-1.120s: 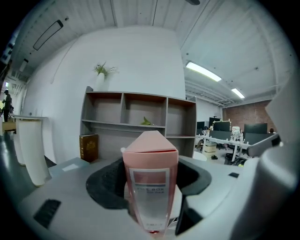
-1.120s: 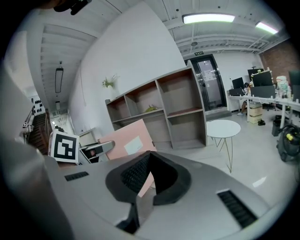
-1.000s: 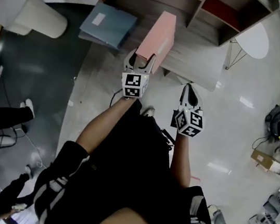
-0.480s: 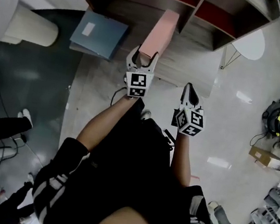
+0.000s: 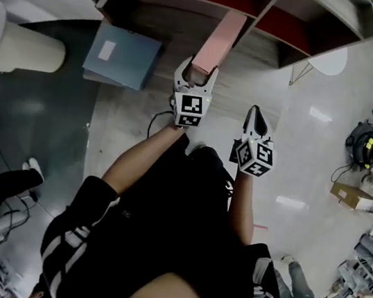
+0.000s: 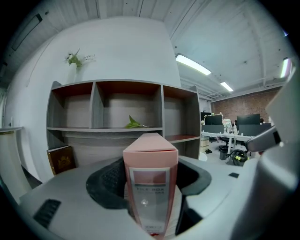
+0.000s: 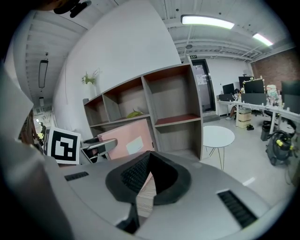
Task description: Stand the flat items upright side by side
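Gripping a pink box (image 6: 150, 180) by its narrow spine, the left gripper (image 5: 196, 76) has its jaws spread wide and pressed against the box's two broad sides. The spine faces that gripper's camera and carries a grey-and-white label with a pink panel at the top. Its main line appears to read "FILE BOX"; the smaller print below is too blurred to read.

From the head view the box reaches away from the gripper toward the shelf unit (image 5: 264, 10), its far end close to the middle compartments. The right gripper view shows a white label on the box's broad face, with no legible writing.

The right gripper (image 5: 254, 115) is to the right of the box, farther from the shelf unit, with its jaws closed together on nothing.

A blue folder (image 5: 121, 54) lies flat in front of the shelf unit's left end. It bears a small white label (image 5: 107, 49) that cannot be read. A brown book (image 6: 61, 159) leans in the shelf unit's lower left compartment, and a green leaf (image 6: 133, 124) rests on the middle shelf board.
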Available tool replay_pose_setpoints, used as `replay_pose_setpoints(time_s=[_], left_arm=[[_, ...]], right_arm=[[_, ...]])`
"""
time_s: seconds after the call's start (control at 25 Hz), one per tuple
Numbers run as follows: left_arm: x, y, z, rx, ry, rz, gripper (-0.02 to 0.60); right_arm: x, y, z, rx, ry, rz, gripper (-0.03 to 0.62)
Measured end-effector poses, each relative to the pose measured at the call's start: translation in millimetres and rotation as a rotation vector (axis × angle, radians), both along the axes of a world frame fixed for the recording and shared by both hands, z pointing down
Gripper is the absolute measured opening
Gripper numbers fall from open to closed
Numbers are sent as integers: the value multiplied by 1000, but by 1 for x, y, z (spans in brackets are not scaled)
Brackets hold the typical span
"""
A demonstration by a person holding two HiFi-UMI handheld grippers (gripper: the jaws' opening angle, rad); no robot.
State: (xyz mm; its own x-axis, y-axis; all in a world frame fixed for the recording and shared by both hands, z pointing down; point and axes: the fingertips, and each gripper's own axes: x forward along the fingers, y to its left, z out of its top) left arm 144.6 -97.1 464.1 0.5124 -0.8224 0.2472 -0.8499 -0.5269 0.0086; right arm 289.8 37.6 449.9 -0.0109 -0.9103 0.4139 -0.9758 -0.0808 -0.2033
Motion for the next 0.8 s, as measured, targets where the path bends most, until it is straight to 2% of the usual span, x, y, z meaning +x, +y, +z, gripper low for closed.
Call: replay_pose_setpoints(time_s=[0.36,0.8], left_arm=[[23,-19,1,-11,6,0,296],[35,-29,-6,8,-26,-126,295]], right_arm=[[22,-32,8,-15,-4,-25,25],[70,-68,8,-13,-16,-190,25]])
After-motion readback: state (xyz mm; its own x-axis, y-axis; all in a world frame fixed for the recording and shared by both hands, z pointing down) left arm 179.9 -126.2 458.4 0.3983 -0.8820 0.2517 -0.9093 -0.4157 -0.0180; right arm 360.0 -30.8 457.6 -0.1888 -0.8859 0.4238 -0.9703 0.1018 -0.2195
